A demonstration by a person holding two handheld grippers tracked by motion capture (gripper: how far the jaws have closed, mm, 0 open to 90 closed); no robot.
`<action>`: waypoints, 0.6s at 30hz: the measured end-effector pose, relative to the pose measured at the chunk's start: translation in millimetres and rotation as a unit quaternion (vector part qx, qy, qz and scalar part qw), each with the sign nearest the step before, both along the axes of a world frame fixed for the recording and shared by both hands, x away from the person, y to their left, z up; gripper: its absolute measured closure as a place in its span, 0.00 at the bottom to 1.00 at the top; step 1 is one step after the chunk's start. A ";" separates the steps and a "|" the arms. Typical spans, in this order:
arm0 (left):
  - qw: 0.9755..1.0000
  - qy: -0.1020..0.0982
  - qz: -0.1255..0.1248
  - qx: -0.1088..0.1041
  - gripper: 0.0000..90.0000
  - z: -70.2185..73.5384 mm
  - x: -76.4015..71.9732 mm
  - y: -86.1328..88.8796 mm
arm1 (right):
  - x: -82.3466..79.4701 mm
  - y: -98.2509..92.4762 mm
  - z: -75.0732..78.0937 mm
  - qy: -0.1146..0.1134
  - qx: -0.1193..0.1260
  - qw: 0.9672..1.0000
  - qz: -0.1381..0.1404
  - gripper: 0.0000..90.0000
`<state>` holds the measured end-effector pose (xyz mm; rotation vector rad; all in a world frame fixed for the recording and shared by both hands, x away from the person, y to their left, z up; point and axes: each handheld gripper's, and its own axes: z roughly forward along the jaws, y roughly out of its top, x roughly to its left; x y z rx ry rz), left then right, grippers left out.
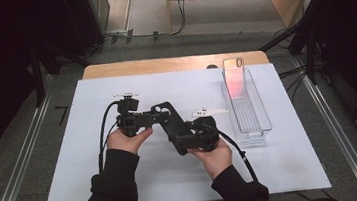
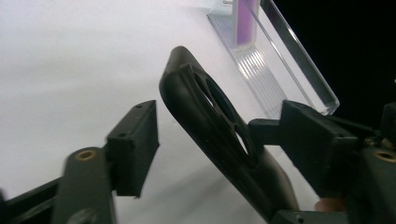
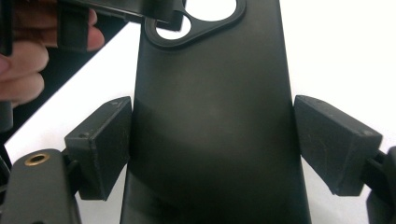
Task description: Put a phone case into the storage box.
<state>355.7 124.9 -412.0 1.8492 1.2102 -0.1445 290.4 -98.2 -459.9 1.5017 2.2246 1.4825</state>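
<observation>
high view has one black phone case [image 1: 170,119] held above the white mat [image 1: 74,182], between the two grippers. no brand, label or writing can be read on the case, the grippers or the mat. right gripper view looks along the back of the case [image 3: 210,130], with its camera cutout at the top; the right gripper [image 3: 212,144] clasps the case across its width, one pad against each long edge. left gripper view has the left gripper [image 2: 224,140] at the camera end of the case [image 2: 219,140]; its jaws stand parted around that end, one pad clear of the case, the other close behind it, contact unclear. one clear plastic tray [image 1: 264,121] stands on the mat to the right, with one pink phone case [image 1: 234,74] leaning upright in its far end. two small white pieces [image 1: 125,93] lie on the mat.
</observation>
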 end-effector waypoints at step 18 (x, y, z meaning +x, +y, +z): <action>0.996 0.030 0.028 -0.081 0.82 1.3 2.5 2.5 | -2.4 8.5 -5.8 -0.021 0.042 0.999 -0.014 0.15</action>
